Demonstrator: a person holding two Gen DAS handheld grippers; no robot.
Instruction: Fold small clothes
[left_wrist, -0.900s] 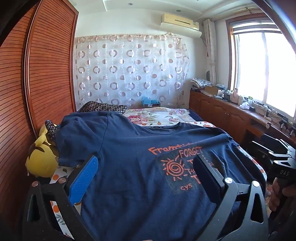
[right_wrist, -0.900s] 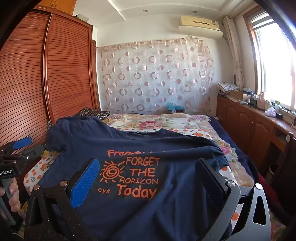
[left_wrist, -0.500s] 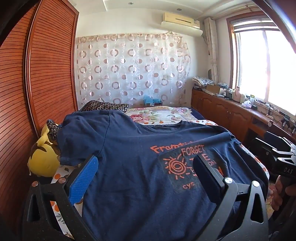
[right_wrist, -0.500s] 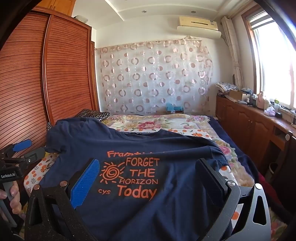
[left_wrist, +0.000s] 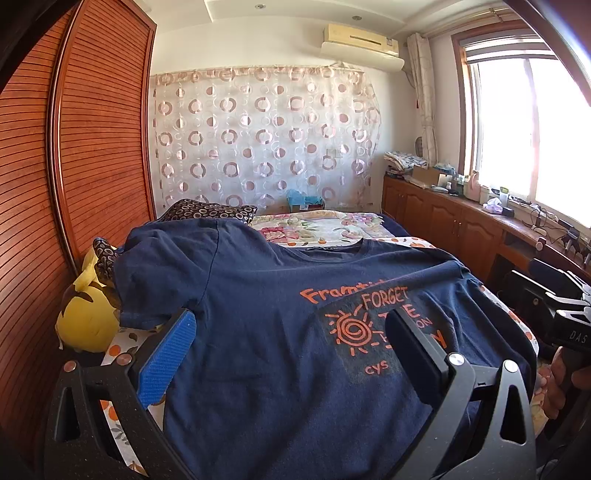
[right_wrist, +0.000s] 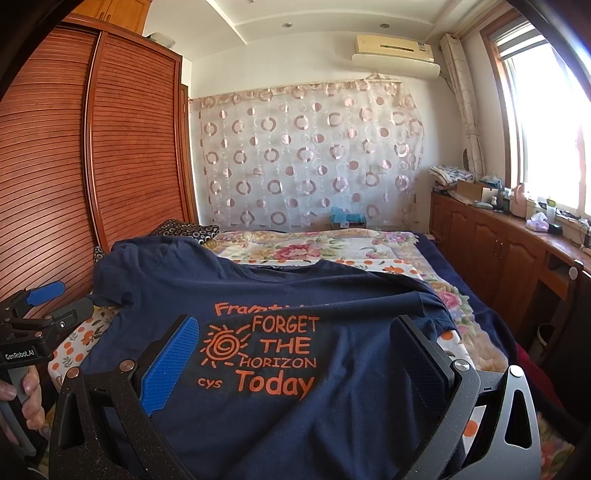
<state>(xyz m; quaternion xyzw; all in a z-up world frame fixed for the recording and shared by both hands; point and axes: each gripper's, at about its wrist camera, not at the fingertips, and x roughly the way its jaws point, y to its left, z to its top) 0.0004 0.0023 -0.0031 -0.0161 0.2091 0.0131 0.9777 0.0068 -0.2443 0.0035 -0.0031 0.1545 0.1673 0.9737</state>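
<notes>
The left gripper (left_wrist: 291, 350) holds its jaws spread wide with nothing pinched, its ribbed blue pad (left_wrist: 168, 358) on one side and black pad on the other, both above the cloth. The right gripper (right_wrist: 295, 360) stands just as wide apart, framing the print without clamping it.

Under both lies the navy blue cotton T-shirt (left_wrist: 266, 332), front side up. Its orange print (right_wrist: 262, 354) reads "FORGET THE HORIZON Today", with a small "cys" and a spiral sun to the left; a line above it beginning "Framti" is partly covered by a fold. In the left wrist view a sleeve or flap lies across the right part of the print. The neckline (right_wrist: 280, 266) points away from the cameras toward the far wall, so the shirt's long axis runs down the bed's length, hem nearest. One sleeve (left_wrist: 159, 269) rides up over a yellow plush toy (left_wrist: 86, 321).

The other gripper's body reads "GenRobot.AI" (right_wrist: 20, 355) in the right wrist view, with a hand (right_wrist: 31, 398) on its handle; "DAS" (left_wrist: 576, 336) shows in the left wrist view.

The shirt rests on a bed with a floral and orange-fruit sheet (right_wrist: 388, 258). Slatted wooden wardrobe doors (left_wrist: 99, 147) stand left, a circle-patterned sheer curtain (left_wrist: 266, 140) behind, an air conditioner (left_wrist: 360, 38) above, and a bright window (left_wrist: 528, 136) over wooden cabinets (left_wrist: 443, 221).
</notes>
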